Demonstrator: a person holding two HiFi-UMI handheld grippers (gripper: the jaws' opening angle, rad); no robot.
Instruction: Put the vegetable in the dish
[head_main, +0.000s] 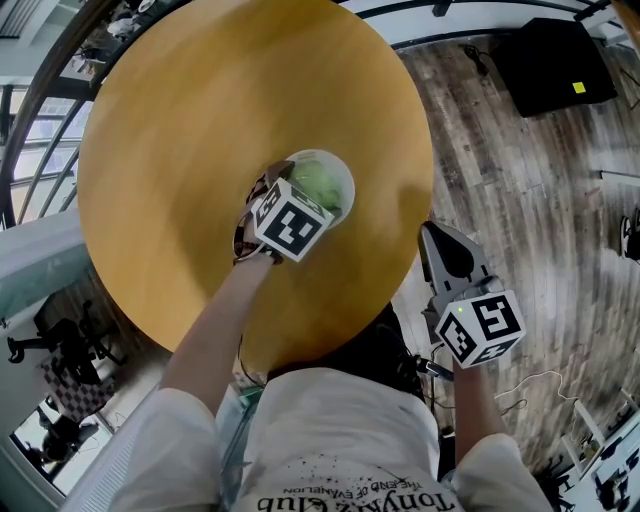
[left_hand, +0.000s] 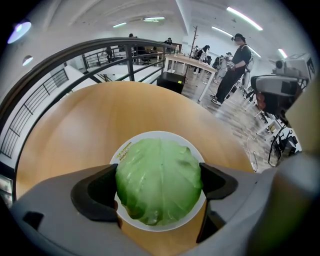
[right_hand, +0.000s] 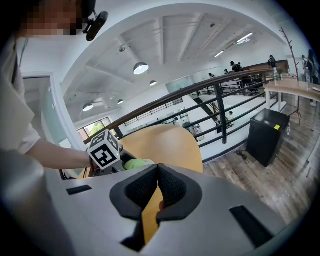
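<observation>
**A:** Where was the vegetable?

**B:** The pale green, round head of cabbage filled the lower middle of the left gripper view, directly over the white round dish on the round wooden counter. I couldn't tell whether it rested on the dish.

**A:** And the grippers?

**B:** The left hand-held gripper pinched the cabbage, one jaw against each flank. The right hand-held gripper was at the lower right of the head view, beyond the counter's edge, with its jaws pressed together on nothing.

**A:** How would it handle?

**B:** It looked glossy and smooth, so I judged it likely to slip, and its outer leaves likely to give under pressure. The widest girth seemed the best place to hold it, gently. Being round, it might have rolled in that shallow dish.
</observation>
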